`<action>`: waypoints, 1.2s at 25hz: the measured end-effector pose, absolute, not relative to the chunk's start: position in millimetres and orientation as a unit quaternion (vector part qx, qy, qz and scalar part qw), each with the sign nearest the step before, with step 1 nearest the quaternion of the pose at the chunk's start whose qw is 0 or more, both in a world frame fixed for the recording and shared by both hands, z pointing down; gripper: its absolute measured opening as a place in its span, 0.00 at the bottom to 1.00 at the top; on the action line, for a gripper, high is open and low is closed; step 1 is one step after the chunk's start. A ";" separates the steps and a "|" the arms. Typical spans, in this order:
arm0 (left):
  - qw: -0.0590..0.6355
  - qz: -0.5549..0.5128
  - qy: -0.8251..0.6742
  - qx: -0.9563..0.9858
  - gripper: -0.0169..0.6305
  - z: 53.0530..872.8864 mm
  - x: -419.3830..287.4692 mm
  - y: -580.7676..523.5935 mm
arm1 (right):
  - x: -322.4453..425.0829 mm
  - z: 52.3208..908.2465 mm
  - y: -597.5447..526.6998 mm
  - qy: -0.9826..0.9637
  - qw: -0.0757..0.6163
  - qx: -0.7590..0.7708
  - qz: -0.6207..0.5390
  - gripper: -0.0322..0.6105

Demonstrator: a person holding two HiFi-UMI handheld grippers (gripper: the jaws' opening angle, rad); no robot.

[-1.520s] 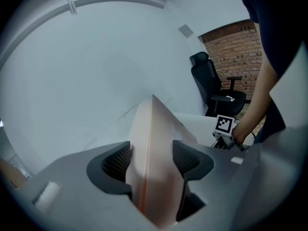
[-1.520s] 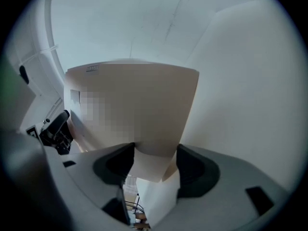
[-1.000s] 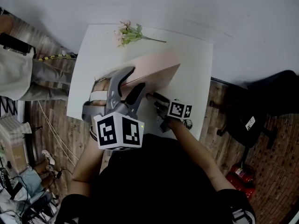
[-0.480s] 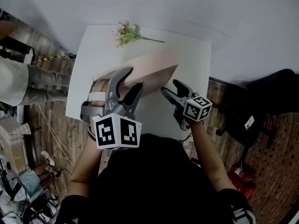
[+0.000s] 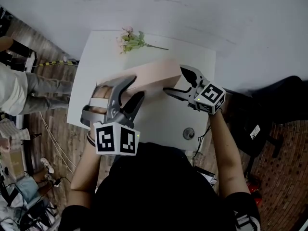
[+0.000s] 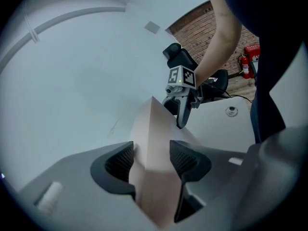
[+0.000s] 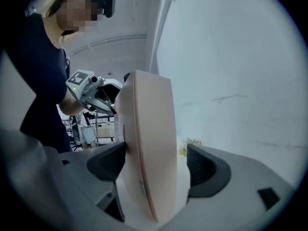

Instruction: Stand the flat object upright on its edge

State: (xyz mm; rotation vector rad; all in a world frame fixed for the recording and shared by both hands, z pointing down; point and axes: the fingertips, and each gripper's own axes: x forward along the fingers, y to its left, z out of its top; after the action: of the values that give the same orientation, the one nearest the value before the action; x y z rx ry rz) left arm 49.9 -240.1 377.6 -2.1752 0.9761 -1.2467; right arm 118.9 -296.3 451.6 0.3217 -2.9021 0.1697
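Pale pink flat slab (image 5: 154,73) is up on its long edge on the white desk (image 5: 159,119), leaning a bit, not free-standing. One end sits in each tool.

Left hand-held gripper (image 5: 137,86) is clamped on the near-left end, and its own view shows both pads against the slab faces (image 6: 154,129). Right hand-held gripper (image 5: 174,79) straddles the far-right end with its jaws apart. In its view one pad touches the slab (image 7: 147,129) and the other has a clear gap, so it isn't holding anything (more of a loose guide).

Step in hand, as I judge it: bring the slab to true vertical and let it balance.
- Keep the bottom edge flat on the desk along its whole length.
- Use the left grip to rotate and the open right jaws as a fence against tipping either way.
- Release slowly, left first, opening evenly so neither pad drags a face sideways.
- Pull the right one out along the slab's length, not across it.

The sprig of pink artificial flowers (image 5: 132,38) at the far desk edge is well apart.
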 end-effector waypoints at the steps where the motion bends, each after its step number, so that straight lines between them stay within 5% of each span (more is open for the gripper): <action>1: 0.226 -0.451 0.350 -0.790 0.40 377.6 49.8 -239.9 | 115.9 451.0 -296.0 -0.987 0.113 0.094 0.059 0.61; 18: 0.251 -0.442 0.326 -0.797 0.45 378.8 41.5 -230.5 | 110.1 453.8 -276.7 -0.990 0.096 0.073 0.066 0.57; 30: 0.075 -0.235 0.487 -0.838 0.54 358.9 -55.4 -226.6 | 111.4 453.6 -274.4 -0.988 0.094 0.106 0.062 0.56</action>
State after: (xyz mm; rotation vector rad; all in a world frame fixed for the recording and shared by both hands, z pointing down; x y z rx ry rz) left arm -55.4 -226.6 358.9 -2.5148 1.4602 -0.7050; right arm 111.4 -274.4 453.6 0.3136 -2.9313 0.1844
